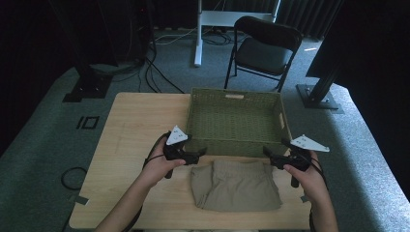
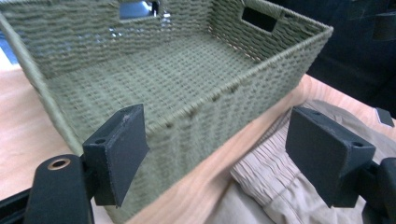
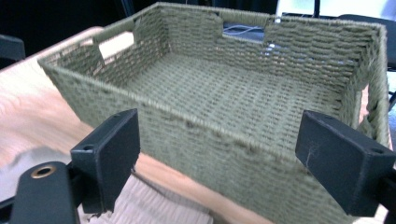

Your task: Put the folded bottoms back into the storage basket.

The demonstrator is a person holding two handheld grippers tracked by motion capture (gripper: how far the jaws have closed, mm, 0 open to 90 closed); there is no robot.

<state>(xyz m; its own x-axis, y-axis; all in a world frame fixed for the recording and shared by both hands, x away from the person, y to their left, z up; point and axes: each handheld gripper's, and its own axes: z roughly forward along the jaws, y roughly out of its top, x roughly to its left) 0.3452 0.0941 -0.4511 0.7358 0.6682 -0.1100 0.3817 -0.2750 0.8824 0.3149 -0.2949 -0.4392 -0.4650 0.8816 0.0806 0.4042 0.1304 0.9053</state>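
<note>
A folded pair of beige shorts (image 1: 235, 186) lies on the wooden table (image 1: 135, 125) near its front edge, waistband toward the basket. Behind it stands an empty green woven basket (image 1: 237, 145). My left gripper (image 1: 202, 152) hovers at the shorts' far left corner, jaws open with nothing between them. In the left gripper view the waistband (image 2: 266, 163) lies below the gap between the jaws, next to the basket wall (image 2: 210, 126). My right gripper (image 1: 265, 151) hovers open at the far right corner, and its own view faces the basket (image 3: 224, 135) with a strip of beige cloth (image 3: 149, 205) beneath.
A black folding chair (image 1: 263, 48) and a white table leg (image 1: 198, 34) stand on the carpet beyond the table. Dark stands (image 1: 87, 82) sit at both far sides. Bare tabletop lies left of the basket.
</note>
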